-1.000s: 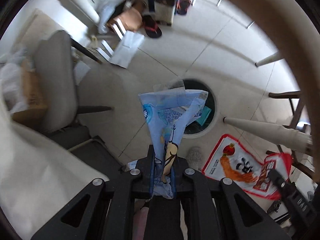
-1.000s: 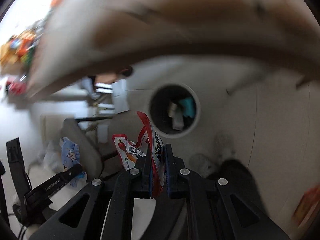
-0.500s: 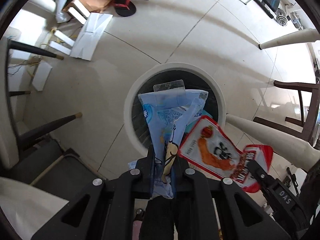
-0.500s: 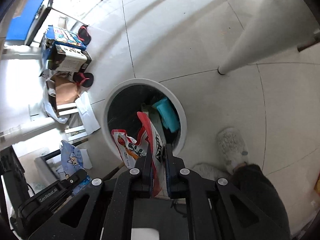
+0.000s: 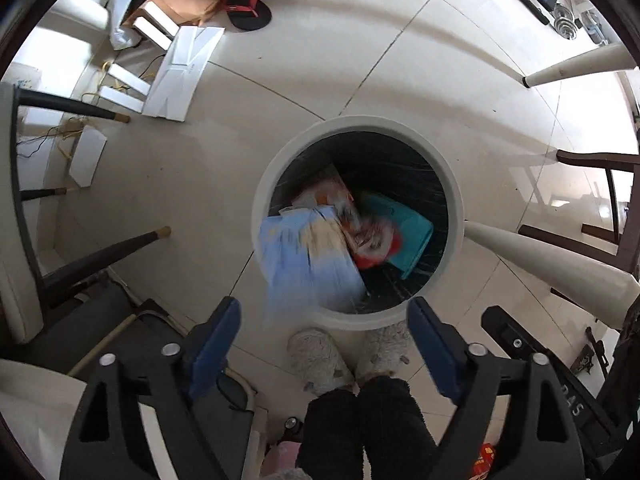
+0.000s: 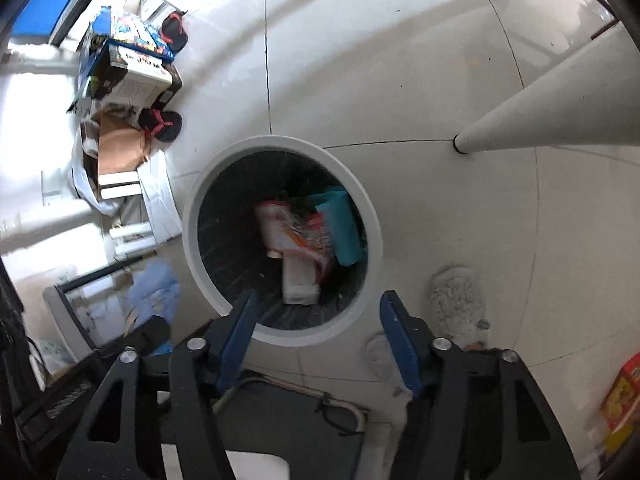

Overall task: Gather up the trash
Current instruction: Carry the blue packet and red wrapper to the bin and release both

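Trash wrappers hang blurred over a round white-rimmed bin with a black liner [image 5: 456,204], which stands on the pale tiled floor [image 5: 320,60]. In the left wrist view a light blue plastic wrapper [image 5: 308,256] is smeared with motion across the near left part of the rim, partly over the dark opening and partly over the floor side; it touches neither finger of the left tool [image 5: 324,340]. That tool stands wide, its blue-padded fingers [image 5: 216,336] well apart with nothing between them. Inside the bin lie a red and white snack packet [image 5: 372,240] and a teal flat piece [image 5: 412,232] just beside it.

In the right wrist view the right tool [image 6: 320,332] is also spread wide and holds nothing, its blue pads [image 6: 240,332] framing the near edge of the bin [image 6: 280,146]. The red and white snack packet [image 6: 296,236] is blurred down in the opening, next to the teal piece [image 6: 344,228]. The blue wrapper [image 6: 154,292] shows as a blur to the left of the bin, above the black body of the other tool.

Two fluffy grey slippers [image 5: 320,360] stand on the floor just at the near side of the bin. A white tapered furniture leg [image 5: 552,260] passes beside the rim on the right. Black and red flip-flops [image 5: 244,4] and flattened white cardboard [image 5: 184,72] lie farther off.
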Demonstrator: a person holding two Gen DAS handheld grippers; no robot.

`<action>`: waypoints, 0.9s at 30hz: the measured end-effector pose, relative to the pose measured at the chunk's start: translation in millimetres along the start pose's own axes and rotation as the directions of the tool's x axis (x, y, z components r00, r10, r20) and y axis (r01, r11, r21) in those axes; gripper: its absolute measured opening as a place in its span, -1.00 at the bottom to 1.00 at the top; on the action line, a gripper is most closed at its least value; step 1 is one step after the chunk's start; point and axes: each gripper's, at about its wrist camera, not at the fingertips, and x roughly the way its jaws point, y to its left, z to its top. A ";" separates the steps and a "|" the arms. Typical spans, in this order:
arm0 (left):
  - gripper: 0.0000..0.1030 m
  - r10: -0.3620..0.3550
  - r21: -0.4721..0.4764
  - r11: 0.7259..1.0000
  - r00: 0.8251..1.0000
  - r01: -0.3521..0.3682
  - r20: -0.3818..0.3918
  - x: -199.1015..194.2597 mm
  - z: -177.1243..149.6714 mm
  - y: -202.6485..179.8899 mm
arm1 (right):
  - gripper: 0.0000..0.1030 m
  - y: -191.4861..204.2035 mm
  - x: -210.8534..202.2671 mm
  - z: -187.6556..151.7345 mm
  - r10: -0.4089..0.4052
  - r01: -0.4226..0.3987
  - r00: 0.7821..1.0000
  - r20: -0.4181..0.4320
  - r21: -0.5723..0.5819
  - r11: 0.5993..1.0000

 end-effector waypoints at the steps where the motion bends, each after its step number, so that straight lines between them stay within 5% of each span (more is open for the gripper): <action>1: 0.90 0.013 -0.003 1.000 1.000 -0.013 0.001 -1.4 -3.3 2.3 | 0.53 0.7 -1.7 -1.8 -0.011 0.011 1.000 -0.001 -0.009 1.000; 3: 0.90 0.035 -0.007 0.999 0.999 -0.035 0.005 -4.2 -10.5 6.4 | 0.88 2.7 -5.7 -7.7 -0.037 0.037 0.999 -0.003 -0.037 0.999; 5: 0.90 0.058 -0.009 0.998 0.998 -0.058 0.008 -7.4 -18.8 11.2 | 0.94 4.5 -9.6 -14.3 -0.069 0.069 0.998 -0.005 -0.062 0.996; 17: 0.90 0.150 -0.011 0.989 0.988 -0.150 0.025 -55.6 -88.0 30.0 | 0.99 15.5 -56.4 -68.1 -0.198 0.199 0.980 0.029 -0.234 0.952; 27: 0.90 0.187 -0.010 0.982 0.979 -0.187 0.083 -140.3 -137.5 29.9 | 0.99 49.6 -147.5 -123.7 -0.212 0.233 0.973 0.095 -0.400 0.886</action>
